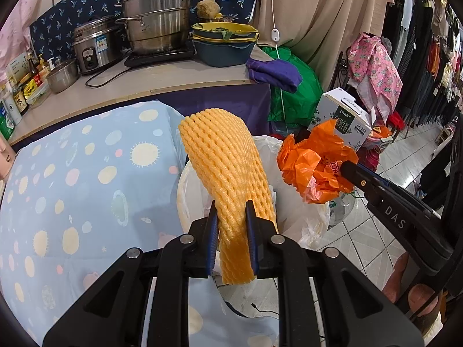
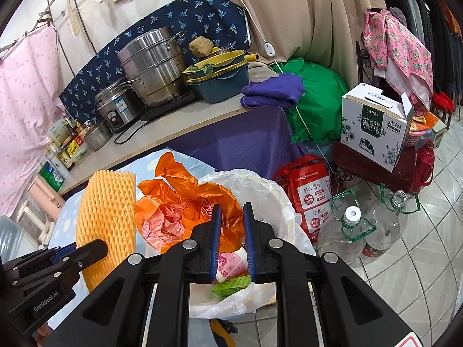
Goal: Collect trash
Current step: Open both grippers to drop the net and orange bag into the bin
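My left gripper (image 1: 231, 206) is shut on a yellow foam fruit net (image 1: 222, 159), which stands up out of the fingers and hangs over the bin. My right gripper (image 2: 232, 206) is shut on a crumpled orange plastic bag (image 2: 188, 196), held just to the right of the net. Below both is a round trash bin (image 2: 275, 196) lined with a white plastic bag. A pink paper cup (image 2: 231, 263) and a green carton (image 2: 231, 286) lie inside it. In the left wrist view the right gripper (image 1: 345, 170) pinches the orange bag (image 1: 315, 162). In the right wrist view the left gripper (image 2: 101, 250) grips the net (image 2: 107, 217).
A light blue dotted cloth (image 1: 72, 188) covers the surface left of the bin. Behind it runs a counter (image 1: 173, 78) with steel pots (image 1: 156, 23) and basins. Right of the bin stand a red bag (image 2: 312, 196), clear plastic bottles (image 2: 347, 231), a milk box (image 2: 376, 121) and tiled floor (image 2: 419, 260).
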`<state>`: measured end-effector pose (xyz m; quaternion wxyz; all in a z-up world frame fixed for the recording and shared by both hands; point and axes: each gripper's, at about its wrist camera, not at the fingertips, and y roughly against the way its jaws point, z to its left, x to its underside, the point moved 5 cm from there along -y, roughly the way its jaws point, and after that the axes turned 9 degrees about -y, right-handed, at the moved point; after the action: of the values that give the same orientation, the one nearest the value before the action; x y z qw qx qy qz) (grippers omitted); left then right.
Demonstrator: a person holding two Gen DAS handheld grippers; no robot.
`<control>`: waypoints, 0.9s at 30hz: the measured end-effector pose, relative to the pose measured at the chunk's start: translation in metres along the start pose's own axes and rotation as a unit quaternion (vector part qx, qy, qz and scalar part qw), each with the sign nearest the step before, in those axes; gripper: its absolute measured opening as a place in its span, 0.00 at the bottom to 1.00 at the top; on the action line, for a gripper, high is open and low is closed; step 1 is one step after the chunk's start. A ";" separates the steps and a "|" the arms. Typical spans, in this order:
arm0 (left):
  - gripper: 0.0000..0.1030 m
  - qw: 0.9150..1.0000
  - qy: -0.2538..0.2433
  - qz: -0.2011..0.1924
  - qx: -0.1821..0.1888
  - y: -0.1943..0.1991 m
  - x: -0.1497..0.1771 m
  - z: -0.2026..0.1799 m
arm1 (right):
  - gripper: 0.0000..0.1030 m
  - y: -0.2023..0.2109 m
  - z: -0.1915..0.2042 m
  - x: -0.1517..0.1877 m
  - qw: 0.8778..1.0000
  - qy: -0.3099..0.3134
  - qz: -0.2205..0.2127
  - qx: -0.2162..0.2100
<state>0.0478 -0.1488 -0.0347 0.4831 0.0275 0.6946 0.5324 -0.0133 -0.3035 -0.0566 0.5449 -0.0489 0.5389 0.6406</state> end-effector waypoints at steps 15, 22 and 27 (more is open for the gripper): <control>0.19 1.000 0.002 0.007 -0.001 -0.020 -0.005 0.000 | 0.17 -0.018 0.004 0.000 1.000 0.011 0.015 0.003; 0.50 1.000 0.006 -0.002 -0.019 -0.021 -0.006 0.004 | 0.31 -0.021 0.008 -0.001 1.000 0.015 0.011 0.007; 0.57 1.000 0.012 -0.004 -0.028 -0.020 -0.006 0.009 | 0.38 -0.021 0.010 -0.002 1.000 0.016 0.010 0.007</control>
<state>0.0668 -0.1546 -0.0458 0.4771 0.0049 0.6852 0.5503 0.0087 -0.3008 -0.0645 0.5295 -0.0502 0.5525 0.6417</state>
